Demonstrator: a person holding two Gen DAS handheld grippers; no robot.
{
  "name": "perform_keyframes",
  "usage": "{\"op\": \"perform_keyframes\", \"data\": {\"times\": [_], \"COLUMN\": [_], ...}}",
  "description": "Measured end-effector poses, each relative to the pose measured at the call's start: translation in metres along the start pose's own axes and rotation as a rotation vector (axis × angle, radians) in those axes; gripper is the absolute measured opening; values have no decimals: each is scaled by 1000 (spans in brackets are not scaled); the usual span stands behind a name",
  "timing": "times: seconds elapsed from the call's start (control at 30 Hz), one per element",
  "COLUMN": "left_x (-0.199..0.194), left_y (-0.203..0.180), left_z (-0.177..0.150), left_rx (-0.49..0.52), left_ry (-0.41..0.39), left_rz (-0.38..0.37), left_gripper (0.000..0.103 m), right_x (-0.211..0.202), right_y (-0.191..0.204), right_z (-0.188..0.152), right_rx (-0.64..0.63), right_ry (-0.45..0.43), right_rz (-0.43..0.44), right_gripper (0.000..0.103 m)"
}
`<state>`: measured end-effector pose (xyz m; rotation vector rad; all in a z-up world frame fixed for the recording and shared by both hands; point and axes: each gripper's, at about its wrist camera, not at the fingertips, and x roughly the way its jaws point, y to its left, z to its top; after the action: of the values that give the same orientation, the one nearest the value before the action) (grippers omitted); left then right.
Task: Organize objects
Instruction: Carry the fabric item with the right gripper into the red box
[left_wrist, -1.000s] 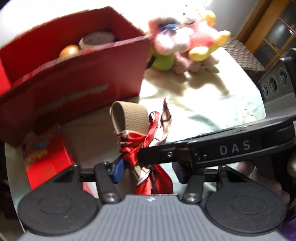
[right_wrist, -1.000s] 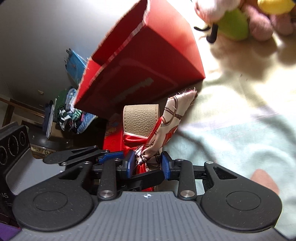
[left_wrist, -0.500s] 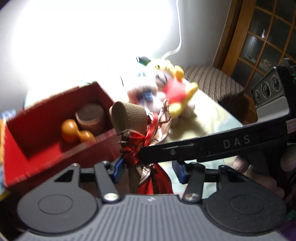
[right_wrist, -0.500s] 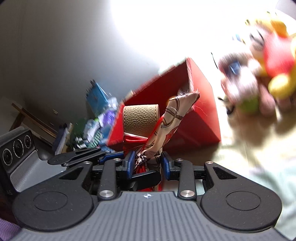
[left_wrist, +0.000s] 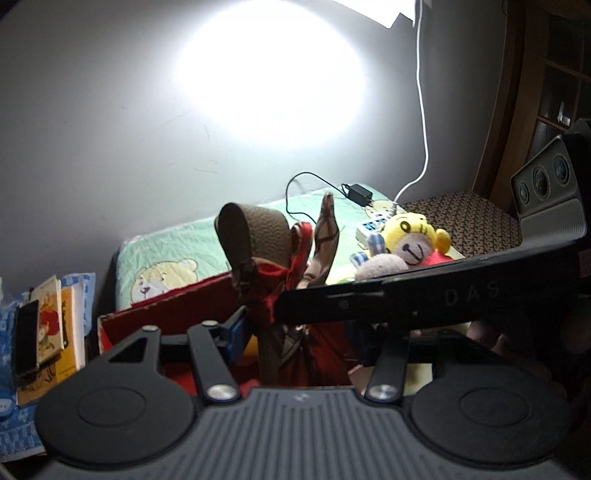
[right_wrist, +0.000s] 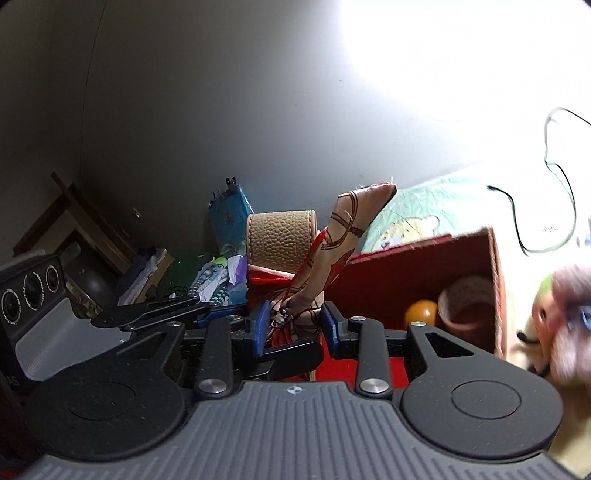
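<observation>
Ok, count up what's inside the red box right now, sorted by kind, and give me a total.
Inside the red box, as far as the right wrist view shows:
Orange balls: 1
Round brown containers: 1
Total: 2
The box floor nearest the camera is hidden by the right gripper, so more could lie there.

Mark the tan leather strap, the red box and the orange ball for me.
tan leather strap (right_wrist: 281, 242), right wrist view, pebbled outer face.
red box (right_wrist: 413, 273), right wrist view, inner back wall.
orange ball (right_wrist: 421, 312), right wrist view, its top.
</observation>
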<state>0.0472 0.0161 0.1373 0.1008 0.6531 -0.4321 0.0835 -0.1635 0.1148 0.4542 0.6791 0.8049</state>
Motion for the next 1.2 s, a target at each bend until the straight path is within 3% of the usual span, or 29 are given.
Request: {"op": "perform_keyframes", "data": {"times": [0.13,0.33,0.7,0.97,1.03,1.2], "left_x": [22,73,141,170,176,187], "left_y": [27,55,90,92,91,85], "left_z": [1,-22,-60,-67,-66,-72], "left_rx": [-39,-107,-249,-265,-266,-251], "left_ry": [32,154,384,497,517,546], "left_rz": [25,33,15,21,23,-5], "left_gripper": [54,53,53,54,53,58], "right_x": [32,82,148,162,162,161], "right_y": [-3,-18,-55,-71,-74,-80], "right_z": [12,3,-16,-23,-22,-23], "right_rx": [-24,-40,81,130,138,185], "right_ry": [45,162,412,479,479,484], "right_rz": [-13,-80,-149,-198,-204,-232], "right_gripper": [33,33,33,31,15,14]}}
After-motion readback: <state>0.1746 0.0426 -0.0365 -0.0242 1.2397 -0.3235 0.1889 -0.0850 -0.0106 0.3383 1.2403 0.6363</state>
